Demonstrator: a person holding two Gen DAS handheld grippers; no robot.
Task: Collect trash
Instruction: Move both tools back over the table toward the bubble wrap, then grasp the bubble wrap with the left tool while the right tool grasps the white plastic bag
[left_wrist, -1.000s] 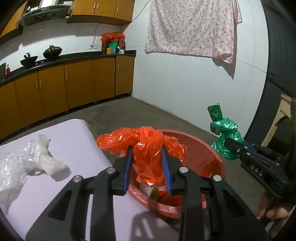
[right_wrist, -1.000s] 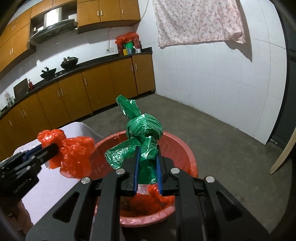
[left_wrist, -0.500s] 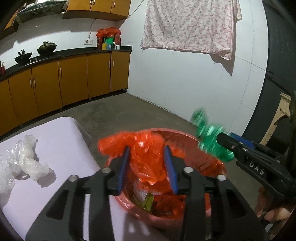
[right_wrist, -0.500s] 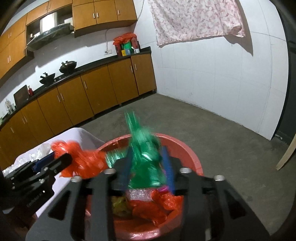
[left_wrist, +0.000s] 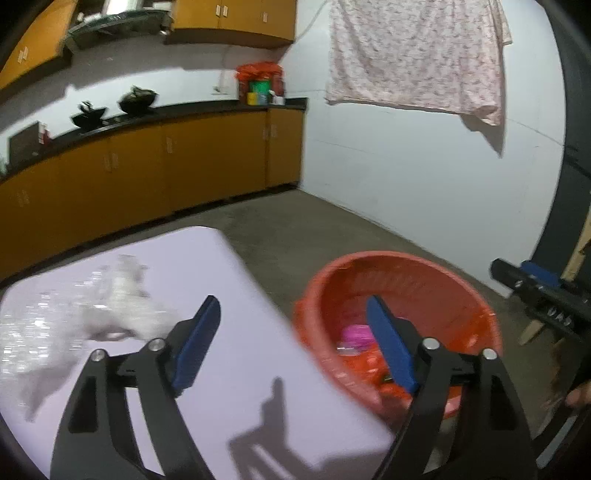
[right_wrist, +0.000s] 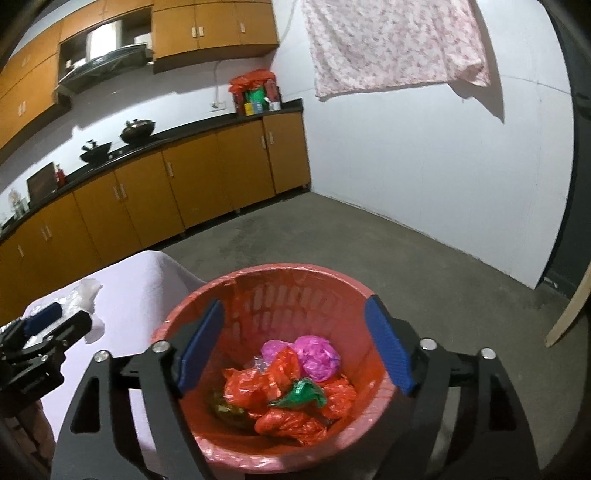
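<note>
Now both grippers, left (left_wrist: 291, 339) and right (right_wrist: 295, 347), just opened, empty; bags dropped into red basket (right_wrist: 280, 284).

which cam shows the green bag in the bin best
The right wrist view: it looks down into the red bin, where the green bag lies on the orange bags. The left wrist view is blurred and shows no green.

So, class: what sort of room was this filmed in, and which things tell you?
Most likely a home kitchen: orange cabinets under a dark countertop, woks on the stove, and a range hood above.
</note>
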